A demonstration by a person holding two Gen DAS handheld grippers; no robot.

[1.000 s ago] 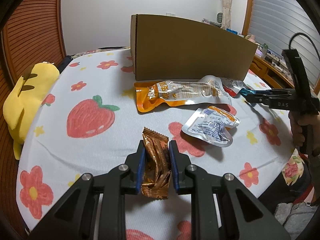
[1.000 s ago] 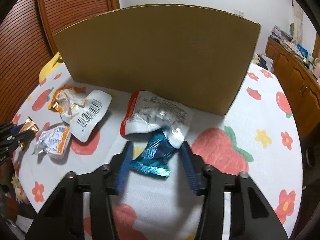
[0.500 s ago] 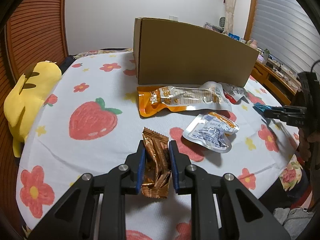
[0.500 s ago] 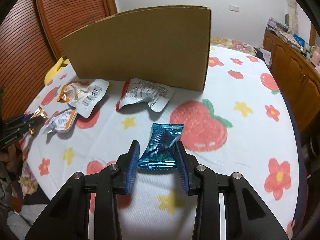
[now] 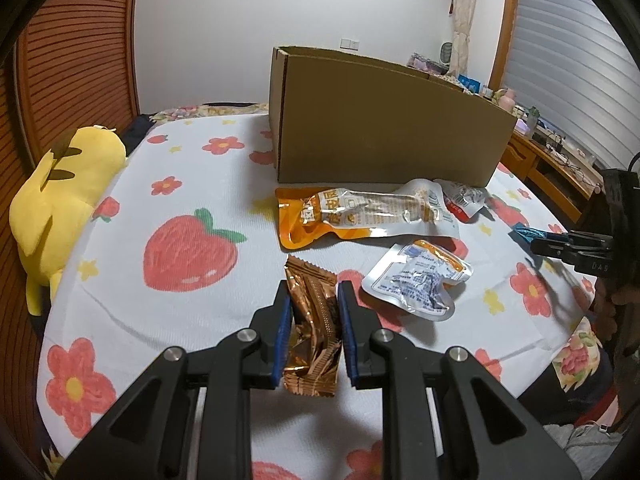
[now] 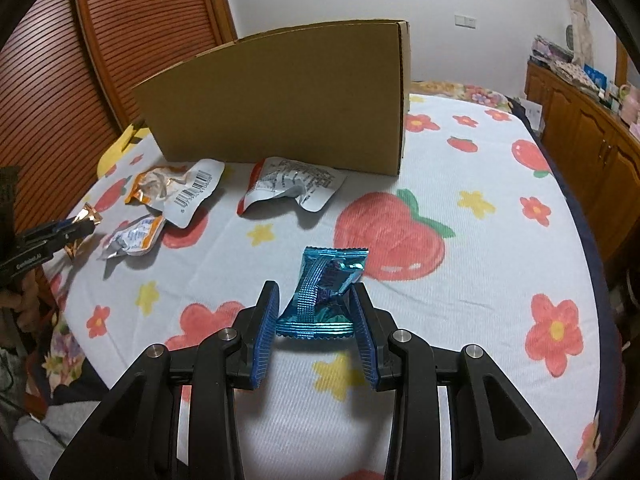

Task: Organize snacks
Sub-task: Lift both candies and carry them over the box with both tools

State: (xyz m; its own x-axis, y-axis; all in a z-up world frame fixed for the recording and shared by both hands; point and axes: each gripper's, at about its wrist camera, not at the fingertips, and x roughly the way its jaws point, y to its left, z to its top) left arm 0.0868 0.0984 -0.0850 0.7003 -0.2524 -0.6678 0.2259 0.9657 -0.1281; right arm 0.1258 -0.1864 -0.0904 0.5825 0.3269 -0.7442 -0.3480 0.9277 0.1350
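The left gripper [image 5: 313, 320] sits at the bottom centre of the left wrist view, its jaws clenched on a crinkled copper-brown foil snack packet [image 5: 312, 328] held above the white bedsheet printed with strawberries and flowers [image 5: 160, 208]. The right gripper [image 6: 316, 320] fills the bottom centre of the right wrist view, its jaws grasping a shiny blue foil snack packet [image 6: 326, 292] that stands up between the blue pads. An open brown cardboard box [image 5: 384, 136] stands on the bed in the upper middle of both views. Just in front of it lie a long orange and silver pouch [image 5: 360, 212], a red and white pouch [image 6: 288, 184] and, nearer, a small silver pouch with an orange corner [image 5: 420, 284]. A yellow plush toy [image 5: 60, 196] lies at the left edge of the left view.
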